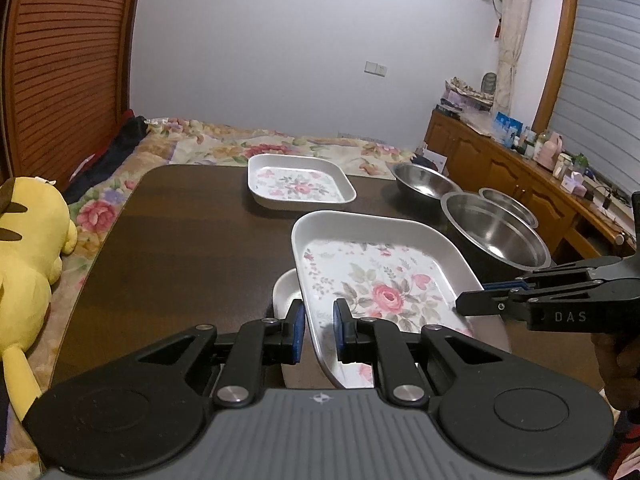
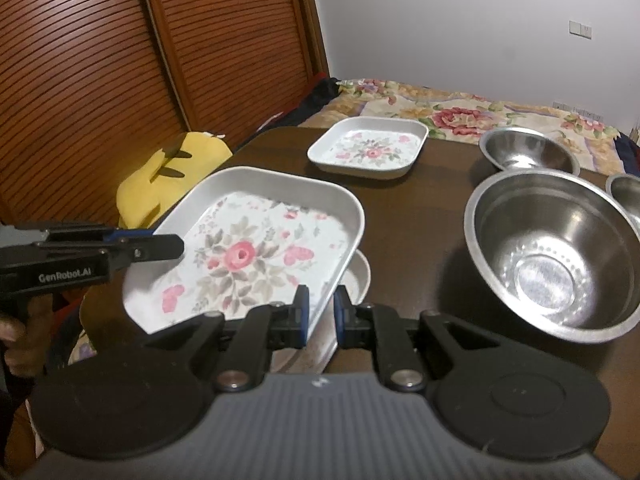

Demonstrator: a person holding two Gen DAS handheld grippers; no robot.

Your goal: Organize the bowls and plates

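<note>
A large white square plate with a rose print (image 1: 384, 280) (image 2: 256, 248) is held tilted above the dark table (image 1: 180, 240). My left gripper (image 1: 318, 328) is shut on its left rim, and it shows at the left in the right wrist view (image 2: 168, 246). My right gripper (image 2: 320, 316) is shut on the plate's right rim, and it shows at the right in the left wrist view (image 1: 472, 302). Another white plate (image 1: 286, 294) (image 2: 356, 280) lies under it. A smaller floral plate (image 1: 300, 182) (image 2: 370, 148) sits at the far middle. Three steel bowls (image 1: 496, 232) (image 2: 556, 252) stand at the right.
A yellow plush toy (image 1: 28, 264) lies left of the table on a flowered bed (image 1: 240, 144). A wooden louvred wardrobe (image 2: 100, 80) stands at the left. A wooden cabinet (image 1: 500, 164) with small items runs along the right wall.
</note>
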